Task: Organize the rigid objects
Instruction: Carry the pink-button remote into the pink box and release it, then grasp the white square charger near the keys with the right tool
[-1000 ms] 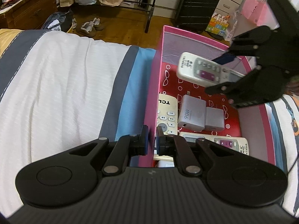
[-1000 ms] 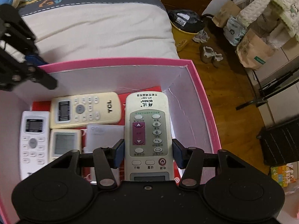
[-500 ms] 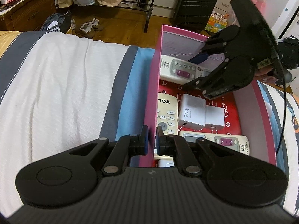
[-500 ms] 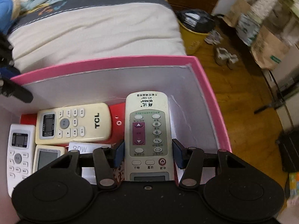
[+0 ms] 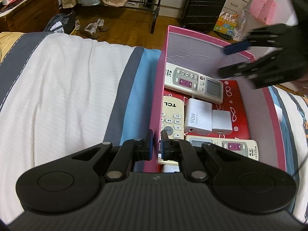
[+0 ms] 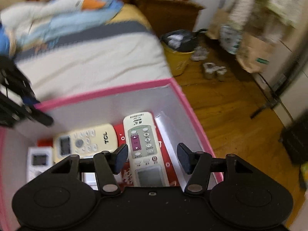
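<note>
A: Change since a second ago: the white QUNDA remote with the purple button panel [image 6: 145, 150] has left the right tool [image 6: 152, 158] and now lies flat on the red floor of the pink cardboard box [image 5: 208, 39], at its far end in the left wrist view. The right tool's fingers stand well apart and it is lifting away; its view is blurred.

B: Left tool [image 5: 156, 146]?

A: Unchanged. Its pads are clamped together on the box's near left wall, holding the box steady on the striped bed [image 5: 63, 88].

B: Other contents?

A: Cream TCL remote [image 5: 171, 115] along the left wall, white 90W charger block [image 5: 198, 119] beside it, a second white remote with purple buttons [image 5: 223, 147] across the near end. Another small white remote is partly hidden under the left tool.

B: Advice for the withdrawal?

A: Judgement only: raise the right tool straight up until clear of the rim before swinging sideways, so a finger does not catch the wall. Keep the left clamp on.
</note>
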Demonstrator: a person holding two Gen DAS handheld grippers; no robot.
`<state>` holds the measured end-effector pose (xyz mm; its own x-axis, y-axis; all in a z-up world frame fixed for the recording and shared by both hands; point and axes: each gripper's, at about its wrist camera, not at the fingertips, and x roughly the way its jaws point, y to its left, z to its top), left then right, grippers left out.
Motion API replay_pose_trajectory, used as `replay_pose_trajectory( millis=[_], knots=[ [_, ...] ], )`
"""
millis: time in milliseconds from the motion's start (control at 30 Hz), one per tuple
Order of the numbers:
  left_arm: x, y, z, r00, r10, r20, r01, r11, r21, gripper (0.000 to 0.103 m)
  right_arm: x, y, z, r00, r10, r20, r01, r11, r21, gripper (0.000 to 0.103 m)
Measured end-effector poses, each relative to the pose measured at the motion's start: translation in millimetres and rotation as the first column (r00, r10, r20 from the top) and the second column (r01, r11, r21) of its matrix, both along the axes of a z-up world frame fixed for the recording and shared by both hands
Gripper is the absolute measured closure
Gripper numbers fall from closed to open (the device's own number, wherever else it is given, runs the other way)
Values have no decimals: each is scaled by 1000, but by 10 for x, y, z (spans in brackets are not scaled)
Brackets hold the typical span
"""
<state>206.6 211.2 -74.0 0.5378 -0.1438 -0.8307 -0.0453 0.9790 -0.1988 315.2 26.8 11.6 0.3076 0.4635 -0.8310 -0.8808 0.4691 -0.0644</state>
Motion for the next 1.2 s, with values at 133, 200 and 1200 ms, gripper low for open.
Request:
replay_pose_trajectory(
  millis=[133, 200, 1200],
  knots=[
    [9, 3, 0, 1000, 2, -2, -2, 1000, 0, 97, -142, -385, 276, 990, -130, -51, 134, 986, 96, 42],
    [13, 2, 3, 1000, 3, -2, -3, 1000, 4, 97, -230, -584, 350, 978, -197, -70, 204, 973, 112, 42],
    [45, -40, 2, 1000, -6, -15, 7, 1000, 15, 97, -573, -1855, -711, 979, -172, 112, 189, 967, -171, 43]
  ],
)
